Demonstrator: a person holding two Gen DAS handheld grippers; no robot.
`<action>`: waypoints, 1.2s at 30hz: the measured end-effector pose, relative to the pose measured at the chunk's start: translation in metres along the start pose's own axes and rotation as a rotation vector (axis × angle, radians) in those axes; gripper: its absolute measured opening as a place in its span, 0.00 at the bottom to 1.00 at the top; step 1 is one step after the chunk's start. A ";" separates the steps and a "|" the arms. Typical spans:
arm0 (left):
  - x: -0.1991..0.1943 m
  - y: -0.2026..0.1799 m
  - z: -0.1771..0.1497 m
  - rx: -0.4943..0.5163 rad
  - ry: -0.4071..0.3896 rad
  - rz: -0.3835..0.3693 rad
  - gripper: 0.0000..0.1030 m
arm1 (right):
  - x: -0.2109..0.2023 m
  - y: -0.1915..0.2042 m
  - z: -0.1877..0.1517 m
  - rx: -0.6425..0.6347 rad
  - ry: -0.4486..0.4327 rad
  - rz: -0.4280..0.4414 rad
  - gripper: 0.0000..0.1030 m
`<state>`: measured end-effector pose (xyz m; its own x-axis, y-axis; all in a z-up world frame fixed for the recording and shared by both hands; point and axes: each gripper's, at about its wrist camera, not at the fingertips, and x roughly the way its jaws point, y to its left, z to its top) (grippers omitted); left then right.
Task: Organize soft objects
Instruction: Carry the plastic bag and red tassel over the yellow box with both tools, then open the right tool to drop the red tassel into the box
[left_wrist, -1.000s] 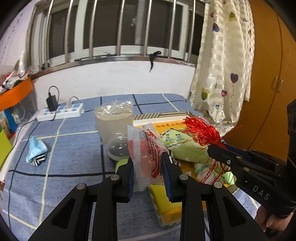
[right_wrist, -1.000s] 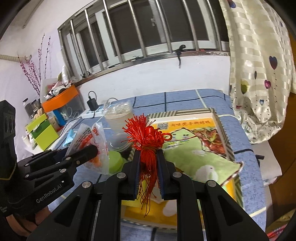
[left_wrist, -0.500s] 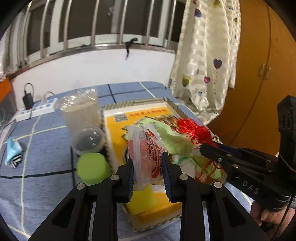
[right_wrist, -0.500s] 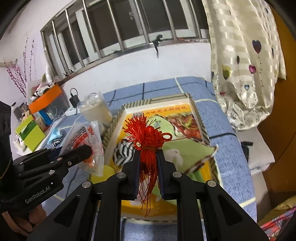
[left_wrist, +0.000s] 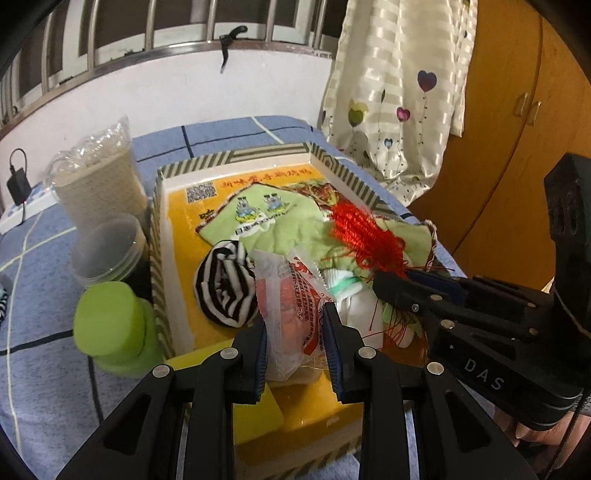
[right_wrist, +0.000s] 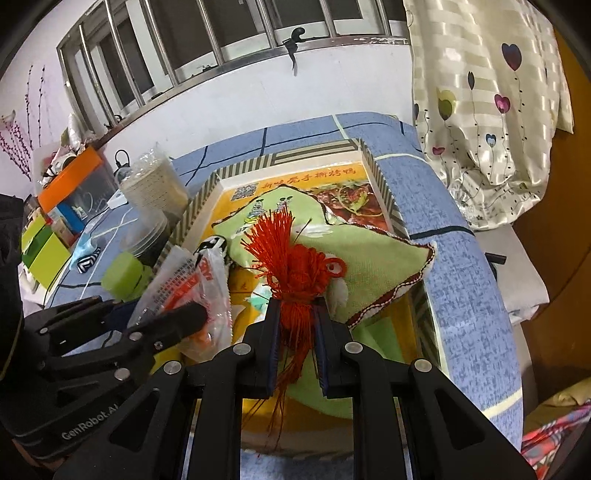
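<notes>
Over the shallow box (left_wrist: 236, 162) with striped walls and a yellow printed floor, both my grippers hang side by side, pointing down into it. My left gripper (left_wrist: 295, 326) is clamped on a clear plastic packet (left_wrist: 291, 295) with red print; the blue pads press its sides and the packet stands up between them above the near end of the box. From the right wrist view the same packet (right_wrist: 192, 284) shows at the left gripper's tip, left of the tassel. My right gripper (right_wrist: 295, 314) is clamped on a red tassel (right_wrist: 291, 266); its knotted head fans out above the pads and loose red threads trail down between the fingers. In the left wrist view the tassel (left_wrist: 365, 236) sits just right of the packet.

Inside the box lie a green cloth (right_wrist: 373, 266) with a stitched red edge, one corner draped over the right wall, a rolled black-and-white striped sock (left_wrist: 225, 284) near the packet, and a white sock (left_wrist: 354, 306) with a green band partly under the tassel threads.

Left of the box, on the blue checked cover (left_wrist: 44, 369), stand a green container (left_wrist: 110, 328), a stack of clear plastic bowls (left_wrist: 107, 251) and a bagged stack of paper cups (left_wrist: 99, 184)
</notes>
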<state>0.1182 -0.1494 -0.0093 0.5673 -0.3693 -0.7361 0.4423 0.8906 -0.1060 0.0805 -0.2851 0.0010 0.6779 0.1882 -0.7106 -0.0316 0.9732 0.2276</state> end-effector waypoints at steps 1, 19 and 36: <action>0.003 0.000 0.001 -0.001 0.004 0.001 0.25 | 0.002 -0.001 0.002 -0.003 -0.001 0.000 0.17; 0.020 0.004 0.013 -0.041 0.022 0.031 0.27 | -0.006 -0.001 0.013 -0.041 -0.051 -0.031 0.49; -0.043 -0.001 0.005 -0.043 -0.081 0.050 0.29 | -0.052 0.026 0.009 -0.082 -0.124 -0.027 0.49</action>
<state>0.0968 -0.1357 0.0256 0.6432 -0.3430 -0.6846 0.3828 0.9183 -0.1004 0.0511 -0.2707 0.0501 0.7645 0.1492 -0.6272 -0.0684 0.9861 0.1512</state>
